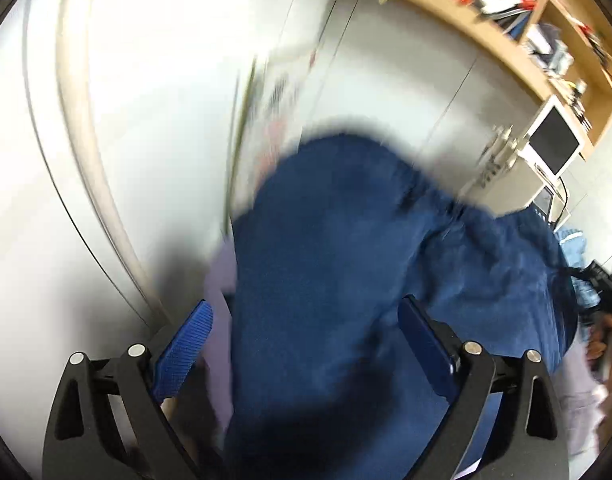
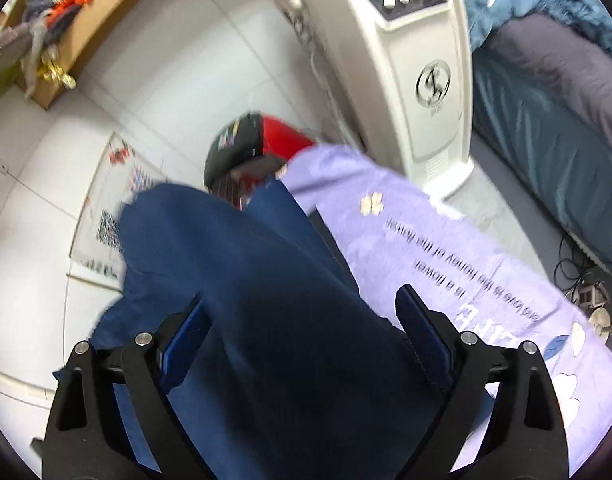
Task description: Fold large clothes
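A large dark blue garment (image 1: 346, 260) fills the middle of the left wrist view and runs between the fingers of my left gripper (image 1: 306, 336), whose jaws stand wide apart around the cloth. The same blue garment (image 2: 246, 272) lies between the fingers of my right gripper (image 2: 302, 328), also wide apart. It rests partly on a lilac printed sheet (image 2: 446, 248). Both views are motion-blurred. The right gripper shows dimly at the right edge of the left wrist view (image 1: 604, 280).
A white machine with a screen and knobs (image 2: 418, 60) stands close behind the sheet. A red and black item (image 2: 258, 144) lies past the garment. A wooden shelf with clutter (image 1: 506, 20) lines the wall. A dark bed (image 2: 554, 112) is at right; cables (image 2: 578, 272) on the floor.
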`<state>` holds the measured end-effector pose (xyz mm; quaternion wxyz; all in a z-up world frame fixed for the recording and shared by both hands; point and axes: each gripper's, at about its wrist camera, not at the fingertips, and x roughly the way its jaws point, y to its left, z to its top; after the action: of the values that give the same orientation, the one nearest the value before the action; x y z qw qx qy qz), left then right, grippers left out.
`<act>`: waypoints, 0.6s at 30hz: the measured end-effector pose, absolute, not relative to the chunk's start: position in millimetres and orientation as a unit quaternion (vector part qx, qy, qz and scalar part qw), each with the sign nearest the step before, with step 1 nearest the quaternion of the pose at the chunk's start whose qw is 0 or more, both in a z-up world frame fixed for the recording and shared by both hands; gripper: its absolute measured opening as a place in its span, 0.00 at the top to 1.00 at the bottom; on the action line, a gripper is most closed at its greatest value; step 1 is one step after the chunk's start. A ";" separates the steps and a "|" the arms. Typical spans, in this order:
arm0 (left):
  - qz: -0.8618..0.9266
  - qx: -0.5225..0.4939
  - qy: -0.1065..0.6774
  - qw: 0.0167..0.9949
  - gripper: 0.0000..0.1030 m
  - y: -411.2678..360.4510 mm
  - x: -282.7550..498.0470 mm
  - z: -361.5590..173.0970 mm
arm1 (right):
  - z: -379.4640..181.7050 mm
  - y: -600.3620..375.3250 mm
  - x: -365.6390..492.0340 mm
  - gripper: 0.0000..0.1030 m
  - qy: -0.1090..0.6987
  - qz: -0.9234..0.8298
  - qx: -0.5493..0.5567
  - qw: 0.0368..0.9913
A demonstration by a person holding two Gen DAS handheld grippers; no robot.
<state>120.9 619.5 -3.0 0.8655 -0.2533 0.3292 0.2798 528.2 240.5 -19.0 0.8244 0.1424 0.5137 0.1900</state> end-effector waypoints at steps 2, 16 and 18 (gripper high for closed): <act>0.294 -0.215 0.312 0.877 0.06 605.9 117.3 26.5 | 5.2 239.0 515.9 0.13 0.494 0.192 0.138 0.837; 0.196 -0.141 0.435 0.868 0.06 485.3 159.1 73.0 | 72.7 306.7 316.7 0.05 0.473 0.267 -0.128 0.830; 0.201 -0.118 0.447 0.864 0.06 469.3 158.5 71.7 | 68.2 311.1 295.4 0.05 0.478 0.268 -0.149 0.823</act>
<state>158.5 469.3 71.7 0.8636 -0.1180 0.4471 0.2011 295.4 311.1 68.2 0.8232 -0.1490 0.4776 0.2682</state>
